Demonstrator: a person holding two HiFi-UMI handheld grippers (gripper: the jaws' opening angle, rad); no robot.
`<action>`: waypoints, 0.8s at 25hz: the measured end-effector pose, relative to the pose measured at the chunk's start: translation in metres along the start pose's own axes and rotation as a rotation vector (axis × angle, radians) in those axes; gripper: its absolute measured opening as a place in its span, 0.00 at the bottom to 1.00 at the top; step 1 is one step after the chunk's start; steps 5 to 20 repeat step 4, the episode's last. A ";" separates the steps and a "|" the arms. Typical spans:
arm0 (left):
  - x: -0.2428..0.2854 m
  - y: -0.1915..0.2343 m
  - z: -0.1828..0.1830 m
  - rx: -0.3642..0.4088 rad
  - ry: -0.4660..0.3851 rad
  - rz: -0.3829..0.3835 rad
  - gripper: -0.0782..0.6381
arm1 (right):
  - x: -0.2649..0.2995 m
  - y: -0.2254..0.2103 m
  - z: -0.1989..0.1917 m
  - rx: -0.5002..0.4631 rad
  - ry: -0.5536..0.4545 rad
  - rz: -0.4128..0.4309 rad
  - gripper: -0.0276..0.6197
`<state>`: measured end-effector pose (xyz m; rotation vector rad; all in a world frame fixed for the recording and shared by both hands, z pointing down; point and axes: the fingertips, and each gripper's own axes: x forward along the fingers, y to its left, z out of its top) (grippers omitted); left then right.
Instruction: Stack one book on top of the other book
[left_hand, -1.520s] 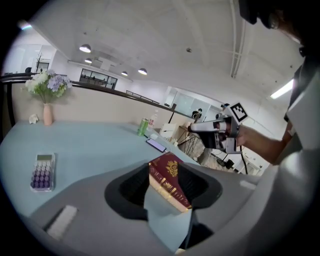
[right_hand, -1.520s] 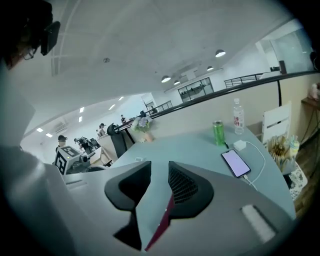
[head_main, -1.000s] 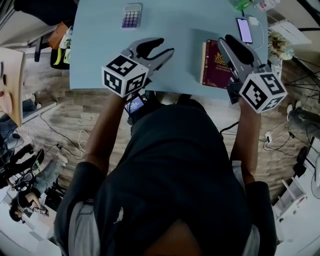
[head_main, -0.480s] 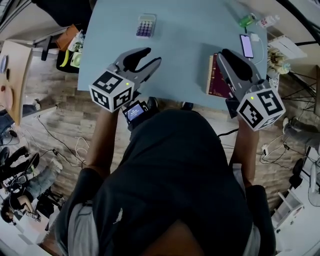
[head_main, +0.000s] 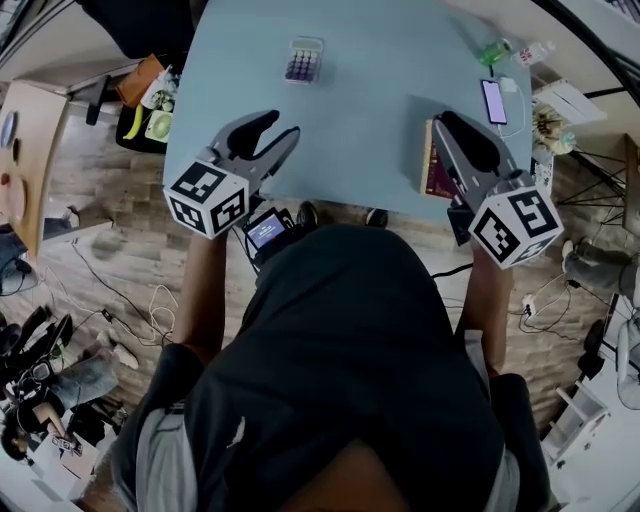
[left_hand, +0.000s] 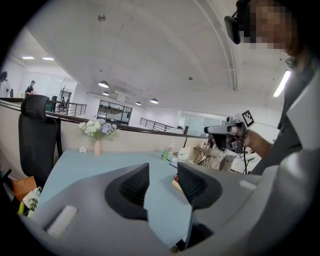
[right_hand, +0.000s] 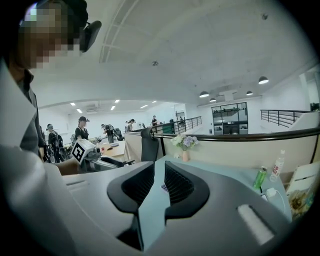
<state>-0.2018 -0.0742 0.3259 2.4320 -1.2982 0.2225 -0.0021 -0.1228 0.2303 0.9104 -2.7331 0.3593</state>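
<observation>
I have both tools held over the near edge of the tabletop (head_main: 360, 110), tipped only a little downward, and neither carries anything. The left tool (head_main: 283, 124) hangs over the near left corner with its jaws apart. In the left gripper view the gap frames bare blue surface, so it is clear of everything and free to reach for something. The right tool (head_main: 447, 120) sits over the near right part of the tabletop, directly above the book (head_main: 434, 178). Its jaws are drawn all but together, with only a thin slit between the ribbed pads. The right gripper view shows nothing in that slit, so the pads are not on the book. The book lies flat close to the near right edge, its cream page block turned left and its maroon cover mostly hidden under the tool. From here I cannot tell whether that is a single book or one already lying on another, and I see no second book anywhere else on the tabletop. If it is a pair, my judgement is that the stacking is done and the empty tools are where they should be. The other items are well away from the book, which I read as keeping the work area clear. A calculator (head_main: 303, 60) lies toward the far middle, with a phone (head_main: 494, 100) and a green can (head_main: 492, 48) at the far right.
</observation>
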 end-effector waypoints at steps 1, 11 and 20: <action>-0.004 0.003 -0.001 -0.004 0.001 0.002 0.43 | 0.002 0.003 0.000 0.000 -0.003 0.000 0.14; -0.014 0.010 -0.007 -0.014 0.006 0.005 0.43 | 0.006 0.012 -0.001 0.004 0.002 -0.004 0.14; -0.014 0.010 -0.007 -0.014 0.006 0.005 0.43 | 0.006 0.012 -0.001 0.004 0.002 -0.004 0.14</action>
